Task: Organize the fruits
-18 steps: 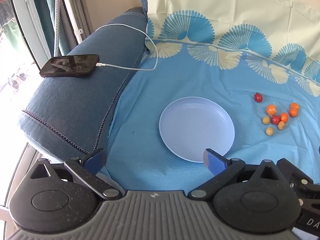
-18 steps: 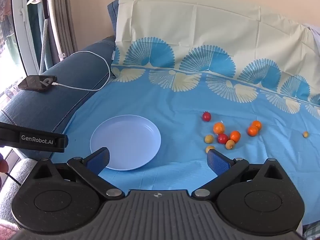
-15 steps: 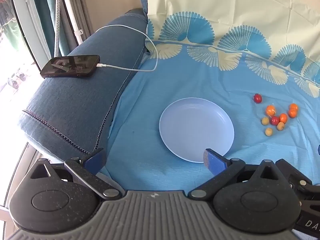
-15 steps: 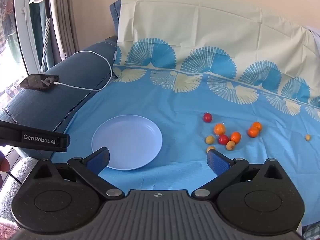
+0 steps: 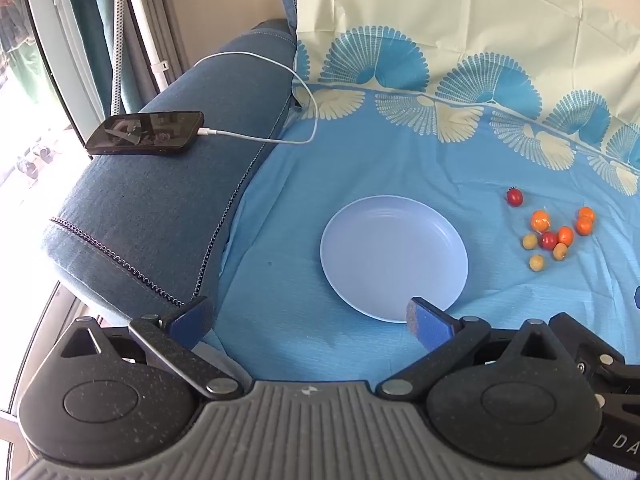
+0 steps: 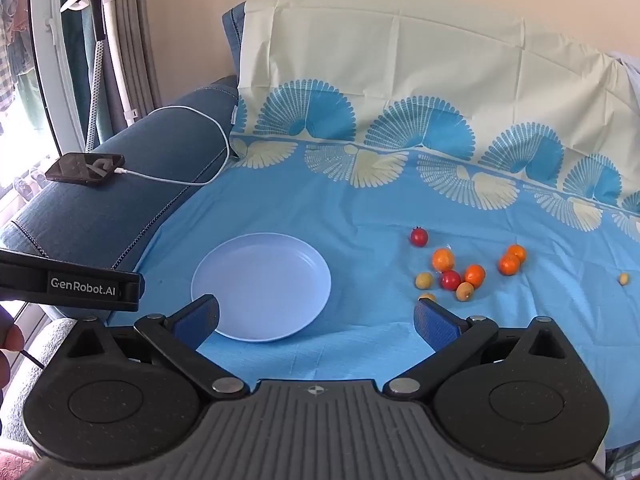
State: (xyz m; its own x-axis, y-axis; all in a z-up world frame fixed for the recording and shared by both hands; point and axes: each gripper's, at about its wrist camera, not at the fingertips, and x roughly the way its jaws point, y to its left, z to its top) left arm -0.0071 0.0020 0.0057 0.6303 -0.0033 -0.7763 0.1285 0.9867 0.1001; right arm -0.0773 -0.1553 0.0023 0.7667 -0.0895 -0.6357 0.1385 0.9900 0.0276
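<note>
An empty pale blue plate (image 5: 394,258) lies on the blue cloth; it also shows in the right wrist view (image 6: 262,286). To its right lie several small fruits: a red tomato (image 6: 419,236), oranges (image 6: 443,260), a second red one (image 6: 451,280) and yellowish ones (image 6: 424,281); the cluster shows in the left wrist view (image 5: 550,238). One small yellow fruit (image 6: 623,278) lies apart at far right. My left gripper (image 5: 310,318) is open and empty, near the plate's front edge. My right gripper (image 6: 316,318) is open and empty, in front of plate and fruits.
A black phone (image 5: 146,133) with a white cable (image 5: 256,136) rests on the blue sofa arm (image 5: 160,208) at left. The cloth rises over the backrest (image 6: 400,80). The left gripper's body (image 6: 68,282) shows at the right view's left edge.
Both views have shifted slightly: the plate and fruits sit a little lower and left in the left wrist view, and a little right in the right wrist view. Both grippers stay open.
</note>
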